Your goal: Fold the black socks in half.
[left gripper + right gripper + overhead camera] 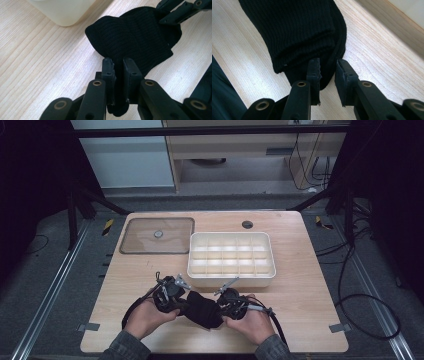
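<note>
Sock, black and ribbed, lies folded on the wooden counter between the two hands, at six o'clock from the white divided tray and close to the counter's near edge. The left tongs are pinched tight on one end of the sock, a fold of the knit squeezed between the pads. The right tongs stand at the sock's other end with the jaws narrowly parted; cloth sits in the gap between them, but the pads are not pressing on it. In the high view the left tongs meet the sock from nine o'clock and the right tongs from three o'clock. A clear lid lies flat on the counter at ten o'clock from the tray, just beside it.
</note>
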Demonstrator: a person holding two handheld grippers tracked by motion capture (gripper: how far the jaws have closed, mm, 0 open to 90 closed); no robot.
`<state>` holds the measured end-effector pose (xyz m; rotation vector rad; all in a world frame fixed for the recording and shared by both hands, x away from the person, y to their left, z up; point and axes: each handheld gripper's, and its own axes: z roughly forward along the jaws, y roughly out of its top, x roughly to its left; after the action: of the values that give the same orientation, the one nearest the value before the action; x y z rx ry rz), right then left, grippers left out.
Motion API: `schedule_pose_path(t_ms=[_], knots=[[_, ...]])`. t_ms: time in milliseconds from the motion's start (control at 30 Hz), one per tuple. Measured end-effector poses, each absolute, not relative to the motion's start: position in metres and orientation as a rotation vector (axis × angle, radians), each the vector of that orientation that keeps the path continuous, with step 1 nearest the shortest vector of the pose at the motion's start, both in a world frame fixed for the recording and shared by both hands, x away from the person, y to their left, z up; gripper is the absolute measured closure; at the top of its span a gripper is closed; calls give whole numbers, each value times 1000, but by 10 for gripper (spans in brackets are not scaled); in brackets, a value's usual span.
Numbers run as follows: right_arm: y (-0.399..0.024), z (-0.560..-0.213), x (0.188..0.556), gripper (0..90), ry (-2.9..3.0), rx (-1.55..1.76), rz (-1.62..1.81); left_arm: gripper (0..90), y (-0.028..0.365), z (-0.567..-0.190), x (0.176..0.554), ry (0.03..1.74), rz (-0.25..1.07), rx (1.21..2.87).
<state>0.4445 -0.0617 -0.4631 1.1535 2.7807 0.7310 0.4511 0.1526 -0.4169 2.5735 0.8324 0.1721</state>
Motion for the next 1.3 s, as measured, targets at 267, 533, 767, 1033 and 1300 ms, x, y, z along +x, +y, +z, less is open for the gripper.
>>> schedule_pose_path(t_ms=[267,533,767,1033,1300], knots=[[-63,-463,443,685,2769,1163,736,806,156,-418,451,833,166,2578],[-61,-467,441,736,2784,1153,733,806,163,-418,450,843,172,2576],[-60,-468,442,854,2794,1135,742,805,162,-417,450,838,175,2574],[-61,-465,442,865,2791,1142,743,804,154,-414,448,822,184,2563],[-61,-463,442,865,2789,1144,755,803,138,-413,445,767,189,2591]])
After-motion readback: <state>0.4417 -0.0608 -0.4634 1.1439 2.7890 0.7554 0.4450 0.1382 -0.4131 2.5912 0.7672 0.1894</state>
